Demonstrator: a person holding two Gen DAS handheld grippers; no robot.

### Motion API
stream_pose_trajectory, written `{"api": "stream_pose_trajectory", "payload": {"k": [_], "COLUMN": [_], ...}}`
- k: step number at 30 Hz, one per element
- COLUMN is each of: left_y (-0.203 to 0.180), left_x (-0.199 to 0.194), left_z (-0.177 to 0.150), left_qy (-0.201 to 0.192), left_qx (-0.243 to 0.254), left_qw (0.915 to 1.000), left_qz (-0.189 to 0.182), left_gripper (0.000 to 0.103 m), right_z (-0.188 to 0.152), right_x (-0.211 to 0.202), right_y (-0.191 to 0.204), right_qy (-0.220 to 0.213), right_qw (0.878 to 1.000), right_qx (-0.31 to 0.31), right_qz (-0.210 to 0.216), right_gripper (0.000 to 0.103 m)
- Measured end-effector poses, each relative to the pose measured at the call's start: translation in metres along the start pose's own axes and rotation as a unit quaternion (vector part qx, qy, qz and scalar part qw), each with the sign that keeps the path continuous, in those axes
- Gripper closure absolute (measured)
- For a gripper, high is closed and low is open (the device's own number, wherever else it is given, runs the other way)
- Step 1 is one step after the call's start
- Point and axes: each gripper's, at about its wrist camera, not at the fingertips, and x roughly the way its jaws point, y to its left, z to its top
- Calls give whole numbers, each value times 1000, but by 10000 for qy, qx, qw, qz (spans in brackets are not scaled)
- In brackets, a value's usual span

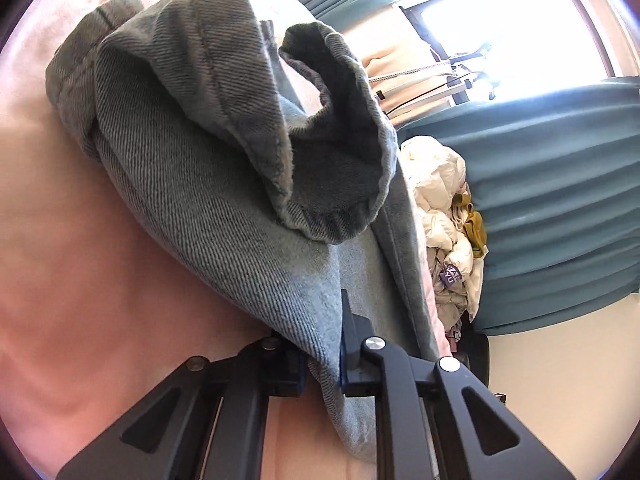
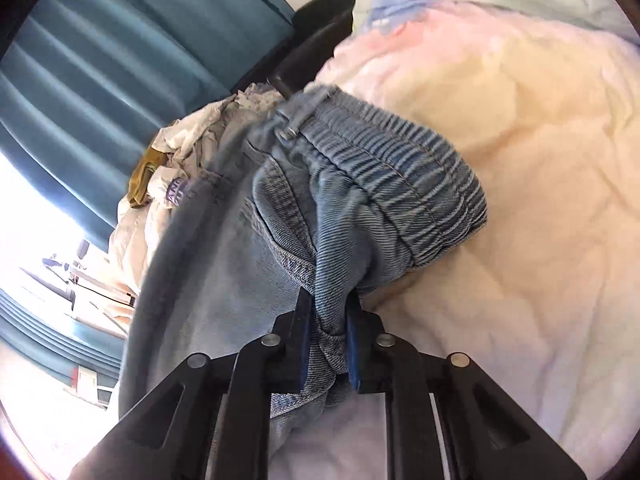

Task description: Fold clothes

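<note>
Left wrist view: left gripper (image 1: 324,344) clamped narrow on a fold of the faded light-blue denim jeans (image 1: 208,168), black fingers pinching the fabric near the leg end. An open hemmed cuff (image 1: 340,152) flops over above the fingers. The jeans hang across a pale pink bedsheet (image 1: 60,220). Beyond them, a heap of crumpled white clothing (image 1: 440,208) with an ochre-yellow item in it, against teal pleated curtains (image 1: 560,180); bright window above.

Right wrist view: right gripper (image 2: 326,344) closed tight on a bunched gather of the same jeans (image 2: 224,264) just below the ribbed elastic waistband (image 2: 400,184). The waistband sags toward a rumpled cream and pink duvet (image 2: 520,200). The white clothing heap (image 2: 192,160) lies behind, teal curtains (image 2: 120,40) at left.

Judgement: garment held at both ends, apparently lifted clear, mid-fold.

Risks:
- The right grip takes a thick twisted bunch, not a flat edge, so layers could slide out unevenly and skew the fold.
- The loose cuff may tuck under when laid down.
- The soft, rumpled bedding may let creases set.
</note>
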Motion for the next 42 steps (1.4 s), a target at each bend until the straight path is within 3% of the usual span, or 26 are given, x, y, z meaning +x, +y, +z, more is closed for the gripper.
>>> {"api": "stream_pose_trajectory", "payload": {"k": [6, 11, 17, 24, 27, 32, 38, 41, 42], "left_y": [8, 18, 50, 59, 71, 85, 81, 85, 87], "left_x": [-46, -90, -114, -119, -116, -121, -153, -170, -177], "left_z": [-19, -38, -76, -85, -79, -79, -86, -84, -83], "left_qy": [159, 305, 824, 778, 828, 882, 549, 452, 341], "left_qx": [204, 184, -187, -92, -398, -853, -690, -835, -888], "left_qw": [9995, 9988, 9964, 9965, 9955, 9924, 9961, 9953, 9951], "left_qz": [-167, -322, -74, 288, 251, 127, 8, -194, -275], "left_gripper": [93, 93, 93, 92, 92, 89, 84, 74, 67], "right_z": [18, 28, 29, 1, -13, -25, -51, -60, -62], "right_x": [-52, -92, -138, -125, -112, -111, -122, -141, -149], "right_y": [4, -7, -37, -99, -117, -117, -113, -102, -98], "right_qy": [-237, -185, -343, -89, -37, 116, 588, 505, 429], "right_qw": [9995, 9992, 9987, 9996, 9999, 9991, 9954, 9947, 9949], "right_qx": [97, 190, 106, 245, 146, -106, -114, -358, -422], "right_qz": [207, 290, 373, 138, -16, -389, -741, -820, -812], "right_gripper": [91, 91, 91, 90, 89, 80, 70, 70, 70]}}
